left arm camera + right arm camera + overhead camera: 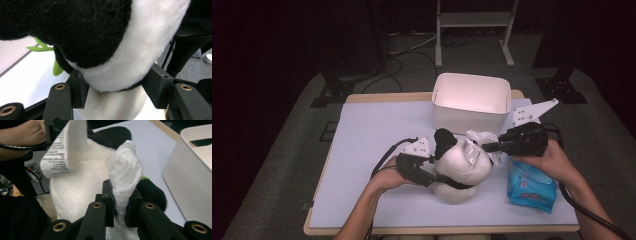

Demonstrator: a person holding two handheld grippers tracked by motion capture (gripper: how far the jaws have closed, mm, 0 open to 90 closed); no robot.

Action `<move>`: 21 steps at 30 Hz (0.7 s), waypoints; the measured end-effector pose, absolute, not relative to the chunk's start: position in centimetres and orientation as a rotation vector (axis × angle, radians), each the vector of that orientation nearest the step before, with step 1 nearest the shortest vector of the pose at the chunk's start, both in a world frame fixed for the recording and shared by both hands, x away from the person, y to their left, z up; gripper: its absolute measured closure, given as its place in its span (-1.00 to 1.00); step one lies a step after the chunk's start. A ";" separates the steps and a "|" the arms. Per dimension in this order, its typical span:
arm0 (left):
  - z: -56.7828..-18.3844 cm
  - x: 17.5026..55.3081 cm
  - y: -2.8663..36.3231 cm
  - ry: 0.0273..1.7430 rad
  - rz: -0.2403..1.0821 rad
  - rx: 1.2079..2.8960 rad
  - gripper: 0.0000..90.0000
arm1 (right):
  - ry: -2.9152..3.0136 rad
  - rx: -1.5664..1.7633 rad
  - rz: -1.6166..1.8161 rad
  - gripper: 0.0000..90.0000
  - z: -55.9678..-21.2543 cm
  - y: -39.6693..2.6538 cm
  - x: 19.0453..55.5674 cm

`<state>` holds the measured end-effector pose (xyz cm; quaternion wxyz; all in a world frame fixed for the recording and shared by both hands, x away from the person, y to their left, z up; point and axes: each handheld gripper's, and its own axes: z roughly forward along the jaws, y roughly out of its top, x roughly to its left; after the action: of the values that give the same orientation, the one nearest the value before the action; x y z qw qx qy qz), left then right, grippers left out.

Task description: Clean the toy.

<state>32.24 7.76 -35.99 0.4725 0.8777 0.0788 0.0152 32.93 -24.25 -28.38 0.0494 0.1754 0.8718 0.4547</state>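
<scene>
The plush panda [462, 167] sits near the worktop's [372, 135] front edge, right of centre. The left gripper [439, 180] has its fingers [80, 90] clamped on its black-and-white lower body; the right gripper [486, 147] pinches a small white flap [125, 177] (beside a printed label [62, 150]). A white bin [469, 102] stands at the back edge, a blue packet [532, 187] near the front right corner.

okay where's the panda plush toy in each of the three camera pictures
High view: panda plush at table centre, between both grippers.
Left gripper view: black and white fur across the top, pinched between the jaws.
Right gripper view: white body left of centre.
Shared landmark: white bin, at right edge.
</scene>
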 end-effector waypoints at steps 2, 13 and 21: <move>-36.0 32.2 7.8 0.189 0.033 2.149 -0.04 | 2.655 0.552 1.381 0.79 -28.4 -24.4 33.1; -35.8 31.9 7.5 0.196 0.025 2.161 -0.04 | 2.688 0.467 1.351 0.78 -27.5 -22.1 32.8; -35.7 31.9 7.2 0.195 0.033 2.169 -0.05 | 2.713 0.393 1.357 0.78 -26.5 -20.4 32.7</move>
<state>31.85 7.20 -35.65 0.4635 0.8824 0.0793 0.0134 32.65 -20.39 -26.49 0.0412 0.1285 0.8862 0.4432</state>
